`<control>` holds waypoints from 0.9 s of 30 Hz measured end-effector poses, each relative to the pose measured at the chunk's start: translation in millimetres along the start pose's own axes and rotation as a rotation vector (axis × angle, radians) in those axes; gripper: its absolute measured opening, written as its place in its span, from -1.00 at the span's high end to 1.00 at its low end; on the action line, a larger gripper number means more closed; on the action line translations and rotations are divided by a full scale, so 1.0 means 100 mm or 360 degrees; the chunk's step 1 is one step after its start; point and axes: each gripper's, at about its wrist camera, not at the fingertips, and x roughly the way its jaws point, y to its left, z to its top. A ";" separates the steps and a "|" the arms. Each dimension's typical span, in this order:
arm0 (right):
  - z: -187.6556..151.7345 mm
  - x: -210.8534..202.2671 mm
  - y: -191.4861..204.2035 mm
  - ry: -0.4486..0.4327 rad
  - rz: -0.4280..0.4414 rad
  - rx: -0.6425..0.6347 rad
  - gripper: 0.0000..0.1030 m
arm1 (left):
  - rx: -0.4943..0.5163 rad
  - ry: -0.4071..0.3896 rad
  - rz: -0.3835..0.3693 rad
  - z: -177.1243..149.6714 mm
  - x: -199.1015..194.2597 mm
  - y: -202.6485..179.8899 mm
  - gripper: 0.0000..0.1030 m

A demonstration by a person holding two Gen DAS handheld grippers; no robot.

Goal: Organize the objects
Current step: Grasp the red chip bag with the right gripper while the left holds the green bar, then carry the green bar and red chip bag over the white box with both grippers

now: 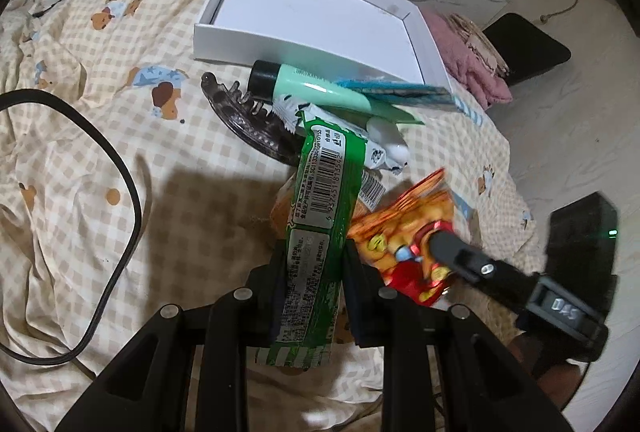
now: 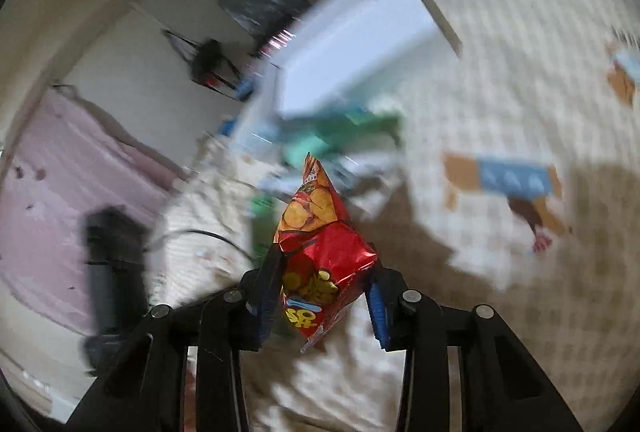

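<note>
My left gripper (image 1: 314, 252) is shut on a long green snack wrapper (image 1: 320, 216) with a barcode, held above the checked bedspread. My right gripper (image 2: 326, 264) is shut on a red and orange snack bag (image 2: 318, 232); the bag (image 1: 404, 244) and one right finger (image 1: 448, 246) also show in the left wrist view, close beside the green wrapper. Beyond lie a mint green tube with a black cap (image 1: 316, 88), a dark hair claw clip (image 1: 248, 120), a teal packet (image 1: 400, 94) and a white item (image 1: 388, 140). An empty white box lid (image 1: 224, 36) sits behind them.
A black cable (image 1: 120, 192) loops over the bedspread on the left. A pink fluffy cloth (image 1: 472, 64) hangs at the bed's right edge. A black device with a green light (image 1: 580, 236) stands on the floor at right. The right wrist view is motion-blurred.
</note>
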 end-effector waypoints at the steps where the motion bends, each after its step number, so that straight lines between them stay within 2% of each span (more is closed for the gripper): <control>1: -0.01 0.03 -0.05 0.0019 0.0031 0.0041 0.23 | -0.0007 -0.0001 -0.0001 0.00 0.00 0.01 0.47; 6: -0.01 -0.02 -0.14 -0.0001 0.0158 0.0159 0.23 | -0.0113 -0.0029 -0.0015 0.02 -0.05 0.12 0.47; 10: -0.03 0.03 -0.26 0.0053 0.0220 0.0282 0.22 | -0.0239 -0.0032 -0.0040 0.03 -0.05 0.26 0.47; 12: -0.02 0.03 -0.20 0.0047 0.0169 0.0242 0.22 | -0.0237 -0.0023 -0.0043 0.02 -0.04 0.25 0.47; 15: 0.00 -0.03 -0.02 -0.0009 0.0077 0.0068 0.22 | -0.0208 -0.0036 -0.0071 0.03 -0.05 0.22 0.47; 17: 0.02 -0.06 0.05 -0.0043 0.0124 0.0009 0.22 | -0.0194 -0.0037 -0.0089 0.03 -0.04 0.20 0.47; 18: 0.02 -0.06 0.04 -0.0052 0.0207 0.0025 0.22 | -0.0187 -0.0037 -0.0088 0.03 -0.03 0.19 0.47; 20: 0.00 0.02 -0.04 0.0002 0.0389 0.0136 0.22 | -0.0179 -0.0047 -0.0081 0.02 -0.06 0.19 0.47; 22: -0.01 0.10 -0.14 0.0048 0.0478 0.0260 0.22 | -0.0183 -0.0050 -0.0083 0.03 -0.06 0.20 0.47; 25: -0.01 0.11 -0.20 0.0020 0.0404 0.0282 0.21 | -0.0184 -0.0047 -0.0082 0.03 -0.06 0.20 0.47; 27: 0.00 0.10 -0.21 0.0005 0.0408 0.0303 0.21 | -0.0177 -0.0045 -0.0077 0.03 -0.05 0.19 0.47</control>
